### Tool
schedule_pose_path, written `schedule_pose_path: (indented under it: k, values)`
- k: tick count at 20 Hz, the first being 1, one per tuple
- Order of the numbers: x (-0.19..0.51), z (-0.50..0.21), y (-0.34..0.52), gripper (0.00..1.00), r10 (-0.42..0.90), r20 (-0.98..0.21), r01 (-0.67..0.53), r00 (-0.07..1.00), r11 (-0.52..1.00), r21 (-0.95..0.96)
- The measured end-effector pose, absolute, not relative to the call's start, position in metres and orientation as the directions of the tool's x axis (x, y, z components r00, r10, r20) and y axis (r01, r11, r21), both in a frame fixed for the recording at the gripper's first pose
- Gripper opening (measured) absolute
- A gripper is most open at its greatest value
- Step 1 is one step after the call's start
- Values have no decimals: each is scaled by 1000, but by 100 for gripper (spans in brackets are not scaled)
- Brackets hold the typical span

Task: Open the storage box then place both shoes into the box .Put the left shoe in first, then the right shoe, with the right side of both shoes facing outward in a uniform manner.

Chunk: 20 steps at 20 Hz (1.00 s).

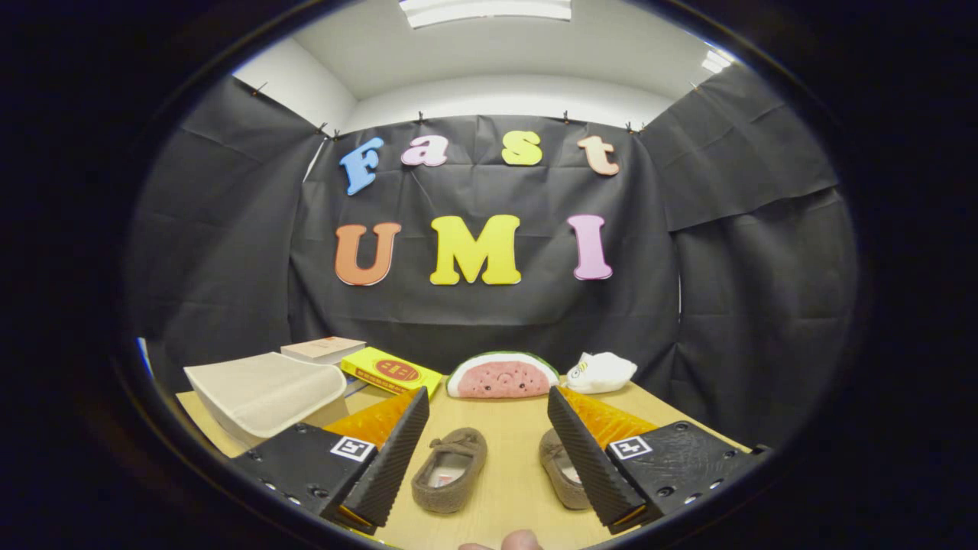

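1. Storage box (263, 397): pale fabric-sided box on the wooden table (504, 458), at about 10 o'clock from the gripper (483, 458), beyond its left finger. The pale flap facing the camera reads as the lid, lying over the top; judged not yet opened.
2. Shoes: two small brown slip-ons on the table, toes pointing away. One shoe (451, 477) lies in the gap between the fingers, nearer the left one. The other shoe (560, 477) sits at 3 o'clock from the first, partly hidden behind the right finger. Which is the left shoe I cannot tell from here.
3. Gripper: jaws spread wide, holding nothing, hovering above the table. A person's fingertips (513, 541) show at 6 o'clock.
4. Clutter at 12 o'clock, past the shoes: watermelon-slice toy (502, 376), a yellow box (391, 371) with a book (322, 348) behind it at 11 o'clock, and a white object (601, 372) at 1 o'clock.
5. Risks, as judgement:
   - Order: the shoes are the nearest targets. Grabbing one before the lid is lifted breaks the sequence.
   - Wrong shoe first: the pair look alike, so the right one could go in ahead of the left.
   - Lid: soft fabric may slip from the pads or drop shut again; pulling could drag the light box toward the yellow box.
   - Hidden shoe: the right finger covers it, so a descent could nudge it off line.
   - Orientation: a soft-shoe pinch may twist it, spoiling the right-side-outward placing.
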State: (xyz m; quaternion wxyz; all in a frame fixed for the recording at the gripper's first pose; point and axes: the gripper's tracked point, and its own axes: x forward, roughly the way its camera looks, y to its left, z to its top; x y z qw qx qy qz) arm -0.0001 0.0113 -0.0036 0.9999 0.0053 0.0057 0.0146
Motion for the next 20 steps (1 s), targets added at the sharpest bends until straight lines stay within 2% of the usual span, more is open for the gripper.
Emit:
schedule_pose_path:
  k: [8,14,20]
  values:
    - [1,-2,17,95,45,-16,-45,999,999,13]
    - [8,-8,39,95,101,-32,-100,994,994,42]
    - [17,-22,100,95,268,-70,-257,961,957,135]
